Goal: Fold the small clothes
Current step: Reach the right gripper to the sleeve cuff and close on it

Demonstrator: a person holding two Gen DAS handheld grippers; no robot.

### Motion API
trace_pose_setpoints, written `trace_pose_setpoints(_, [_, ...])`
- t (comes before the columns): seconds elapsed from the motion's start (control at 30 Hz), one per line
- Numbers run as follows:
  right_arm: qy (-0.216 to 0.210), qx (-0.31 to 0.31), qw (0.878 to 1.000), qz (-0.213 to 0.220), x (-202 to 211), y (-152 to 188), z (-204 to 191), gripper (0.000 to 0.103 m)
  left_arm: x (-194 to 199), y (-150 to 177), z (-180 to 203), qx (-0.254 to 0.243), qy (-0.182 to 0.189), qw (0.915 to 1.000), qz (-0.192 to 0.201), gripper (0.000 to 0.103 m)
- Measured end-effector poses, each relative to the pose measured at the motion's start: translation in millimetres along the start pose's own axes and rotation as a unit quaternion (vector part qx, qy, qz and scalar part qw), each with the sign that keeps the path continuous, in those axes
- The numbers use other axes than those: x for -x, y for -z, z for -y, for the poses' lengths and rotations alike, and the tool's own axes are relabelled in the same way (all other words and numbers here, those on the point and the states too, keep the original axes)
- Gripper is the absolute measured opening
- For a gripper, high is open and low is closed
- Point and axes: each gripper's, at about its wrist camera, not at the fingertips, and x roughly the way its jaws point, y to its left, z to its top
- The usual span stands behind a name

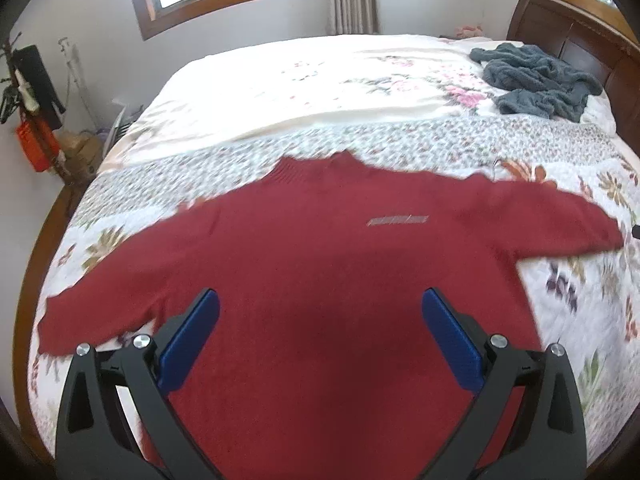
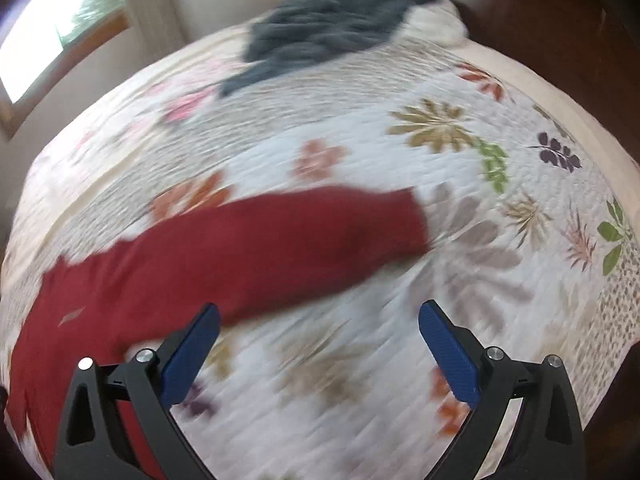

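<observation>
A dark red sweater [image 1: 320, 248] lies flat on the floral quilt [image 1: 560, 280], collar away from me, both sleeves spread out to the sides. My left gripper [image 1: 320, 300] hovers open above the sweater's body, its blue pads wide apart with nothing between them. In the right wrist view, blurred by motion, the sweater's right sleeve [image 2: 280, 240] stretches across the quilt [image 2: 440, 160]. My right gripper [image 2: 320, 316] is open over the quilt just below that sleeve, its left pad [image 2: 192, 356] near the sleeve's lower edge, and it holds nothing.
A crumpled grey-blue fleece garment [image 1: 536, 80] lies at the far right of the bed by the dark wooden headboard [image 1: 580, 52]; it shows also in the right wrist view [image 2: 320, 28]. Clutter stands beside the bed's left edge [image 1: 40, 132]. Windows are behind.
</observation>
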Motion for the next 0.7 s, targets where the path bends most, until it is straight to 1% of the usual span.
trace_pose_setpoints(0.07, [0.013, -0.007, 1.000, -0.016, -28, -23, 26, 0.099, -11, -12, 12, 0.004, 0.006, 1.0000, 0.001, 0.100])
trace_pose_setpoints(0.13, [0.026, -0.005, 0.999, -0.027, -49, -35, 43, 0.099, -25, -24, 25, 0.006, 0.005, 1.0000, 0.000, 0.100])
trace_pose_setpoints(0.2, [0.017, -0.014, 0.999, -0.049, -72, -44, 59, 0.099, -37, -31, 34, 0.008, 0.010, 0.9999, -0.002, 0.100])
trace_pose_setpoints(0.27, [-0.004, -0.036, 0.997, -0.067, -93, -49, 72, 0.099, -46, -34, 39, 0.009, 0.010, 0.9999, -0.003, 0.100])
trace_pose_setpoints(0.33, [-0.016, -0.042, 0.996, -0.079, -109, -53, 79, 0.098, -55, -37, 44, 0.009, 0.008, 0.9999, -0.007, 0.100])
trace_pose_setpoints(0.47, [-0.019, -0.046, 0.993, -0.105, -137, -52, 83, 0.094, -64, -38, 48, 0.008, 0.004, 0.9999, -0.013, 0.100])
trace_pose_setpoints(0.57, [-0.020, -0.048, 0.993, -0.103, -144, -53, 83, 0.093, -67, -35, 48, 0.003, 0.000, 0.9999, -0.014, 0.100])
trace_pose_setpoints(0.67, [-0.014, -0.035, 0.995, -0.091, -142, -54, 80, 0.082, -68, -33, 48, -0.004, -0.004, 0.9999, -0.015, 0.100])
trace_pose_setpoints(0.7, [-0.010, -0.027, 0.996, -0.088, -140, -54, 79, 0.073, -68, -33, 48, -0.005, -0.005, 0.9999, -0.015, 0.100])
